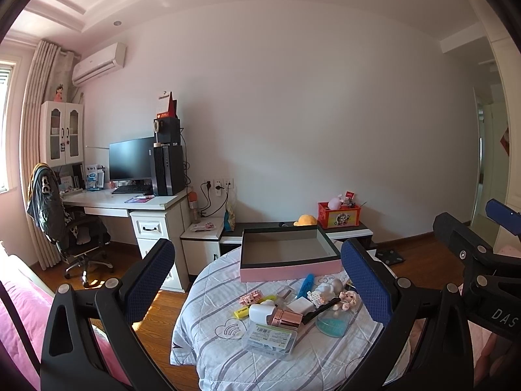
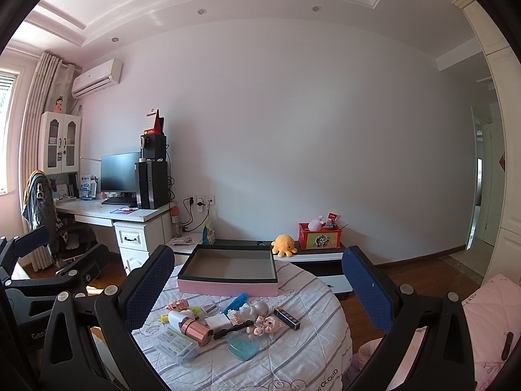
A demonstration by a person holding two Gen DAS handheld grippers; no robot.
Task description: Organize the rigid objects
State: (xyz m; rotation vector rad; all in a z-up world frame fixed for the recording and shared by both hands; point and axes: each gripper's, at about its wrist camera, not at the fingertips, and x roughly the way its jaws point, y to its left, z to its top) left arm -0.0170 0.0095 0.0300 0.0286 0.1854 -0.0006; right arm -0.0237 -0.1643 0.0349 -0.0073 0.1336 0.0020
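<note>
Rigid objects [image 1: 286,309] lie in a loose heap on the round worktop [image 1: 211,352] with its striped cloth, just in front of the pink box [image 1: 289,272], whose tray sits open-topped at the far side. I see my left gripper [image 1: 259,280] spread wide, grasping nothing, and my right gripper [image 2: 259,285] likewise released, both hanging near the pile without touching it.
</note>
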